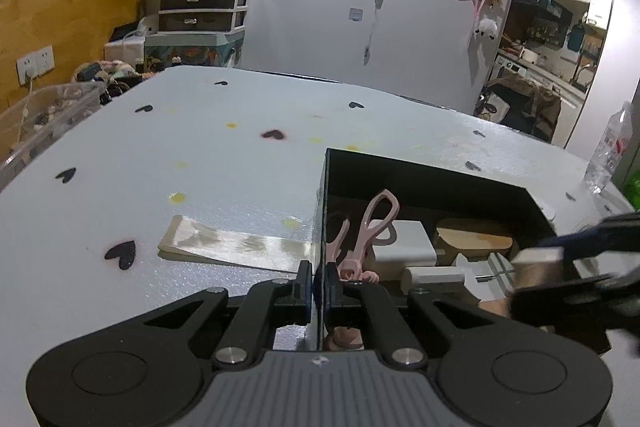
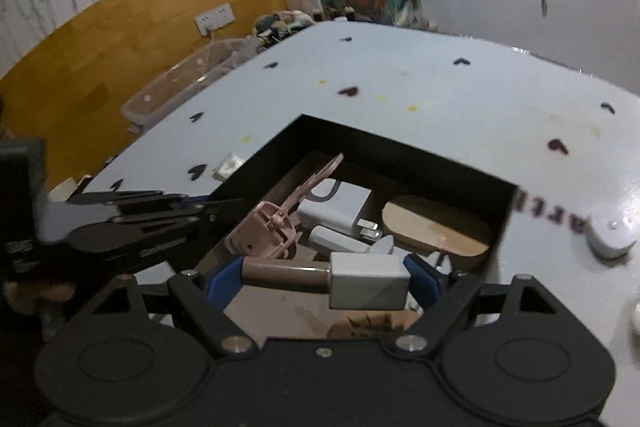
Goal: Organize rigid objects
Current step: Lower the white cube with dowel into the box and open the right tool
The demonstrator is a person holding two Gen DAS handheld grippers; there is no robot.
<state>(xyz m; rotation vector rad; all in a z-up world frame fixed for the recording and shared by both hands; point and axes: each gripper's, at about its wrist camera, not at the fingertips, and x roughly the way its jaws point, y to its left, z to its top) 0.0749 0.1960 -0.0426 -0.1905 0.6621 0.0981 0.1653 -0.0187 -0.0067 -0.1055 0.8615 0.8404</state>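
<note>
Hammer held over the black box

At lower centre, the right hand-held gripper [image 2: 325, 277] clamps a small hammer [image 2: 366, 279] above the box [image 2: 404, 151]; the left hand-held gripper [image 1: 319, 285] pinches the box's left wall, on the white surface [image 1: 200, 163].

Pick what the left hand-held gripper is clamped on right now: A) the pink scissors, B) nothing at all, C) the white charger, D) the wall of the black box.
D: in the left wrist view the left hand-held gripper has its fingers closed on either side of the thin wall of the black box, while the pink scissors and white charger lie untouched inside.
</note>
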